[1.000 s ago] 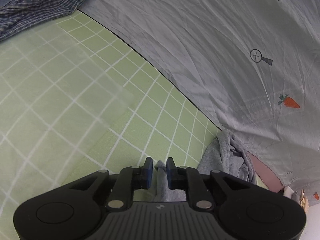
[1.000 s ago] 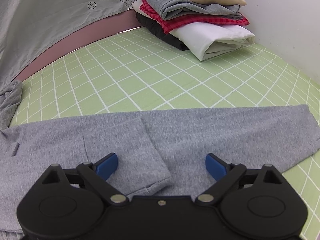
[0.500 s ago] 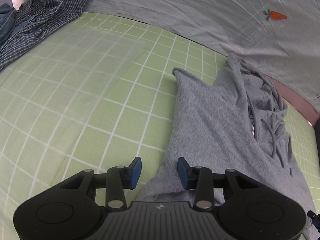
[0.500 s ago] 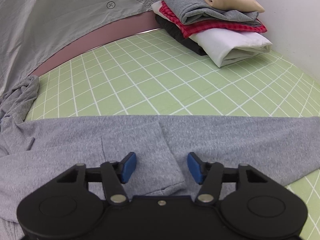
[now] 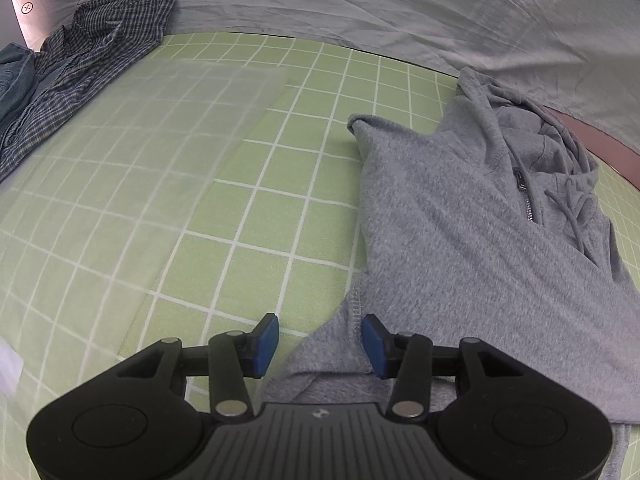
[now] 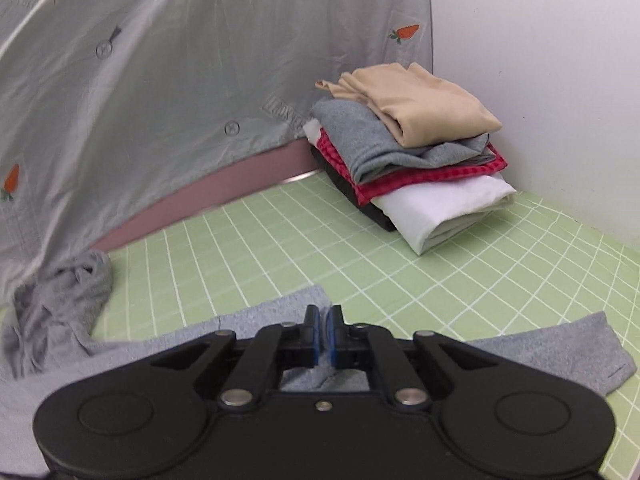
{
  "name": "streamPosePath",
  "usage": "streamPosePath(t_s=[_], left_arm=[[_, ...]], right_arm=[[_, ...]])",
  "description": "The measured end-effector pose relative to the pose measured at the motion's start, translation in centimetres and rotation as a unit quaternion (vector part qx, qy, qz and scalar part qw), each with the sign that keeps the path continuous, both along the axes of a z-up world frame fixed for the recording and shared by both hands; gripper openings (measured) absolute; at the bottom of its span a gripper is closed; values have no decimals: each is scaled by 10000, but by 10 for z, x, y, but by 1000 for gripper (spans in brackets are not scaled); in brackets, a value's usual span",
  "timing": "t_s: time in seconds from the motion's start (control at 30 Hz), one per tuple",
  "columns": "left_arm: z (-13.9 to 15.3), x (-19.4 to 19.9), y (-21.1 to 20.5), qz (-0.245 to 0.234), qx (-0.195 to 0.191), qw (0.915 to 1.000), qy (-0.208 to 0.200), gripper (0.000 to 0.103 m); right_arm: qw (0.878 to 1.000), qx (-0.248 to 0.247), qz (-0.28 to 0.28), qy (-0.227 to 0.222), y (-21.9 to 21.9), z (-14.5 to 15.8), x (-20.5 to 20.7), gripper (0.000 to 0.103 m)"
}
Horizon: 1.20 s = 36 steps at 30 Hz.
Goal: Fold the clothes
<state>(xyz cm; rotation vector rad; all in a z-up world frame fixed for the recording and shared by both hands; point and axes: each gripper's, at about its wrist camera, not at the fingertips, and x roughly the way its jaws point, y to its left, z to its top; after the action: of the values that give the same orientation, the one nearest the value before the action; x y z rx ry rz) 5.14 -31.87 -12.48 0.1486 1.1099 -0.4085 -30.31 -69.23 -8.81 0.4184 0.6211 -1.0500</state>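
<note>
Right claw (image 6: 325, 334) is clenched on a fold of the grey marl zip-neck hoodie (image 5: 472, 216), its blue pads pinched together with the knit caught between them and the cloth drawn up into the grip. Left claw (image 5: 318, 344) hangs over the hoodie's near edge with its jaws opening; a stitched hem of the grey fabric lies between the blue pads, which do not press on it. The hoodie lies spread on the pale green bed sheet with a white grid (image 5: 256, 216), one sleeve reaching out to the right in the right wrist view, the hood and drawstrings bunched at the far end against the hanging grey cloth printed with small carrots (image 6: 160, 92). Farther off on the left lies a crumpled blue checked shirt (image 5: 84, 64). In the far right corner by the white wall stands a stack of folded clothes (image 6: 412, 160), beige on top, then grey, red check, white and black.
</note>
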Motion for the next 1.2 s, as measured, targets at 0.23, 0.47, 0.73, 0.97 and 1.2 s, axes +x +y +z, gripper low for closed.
streamPosePath(t_s=[0.23,0.47,0.73,0.97,1.2], left_arm=[[-1,2,2,222,147,9996,129,63],[9,-5,4,241,365,9990,-42,65],[10,-12,18,357,455,9983,-101,69],[12,-24,23,260,329,9990,-153,78],[15,-34,34,338,252,9990,-180,78]], right_arm=[[9968,702,-373,-44,3,-37,-13,59],[9936,1062,-359,-146,1,-47,-13,68],[9945,1036,7,-119,8,-42,0,15],[9931,886,350,-686,22,-12,20,12],[9622,1194,1971,-1451,80,16,103,12]])
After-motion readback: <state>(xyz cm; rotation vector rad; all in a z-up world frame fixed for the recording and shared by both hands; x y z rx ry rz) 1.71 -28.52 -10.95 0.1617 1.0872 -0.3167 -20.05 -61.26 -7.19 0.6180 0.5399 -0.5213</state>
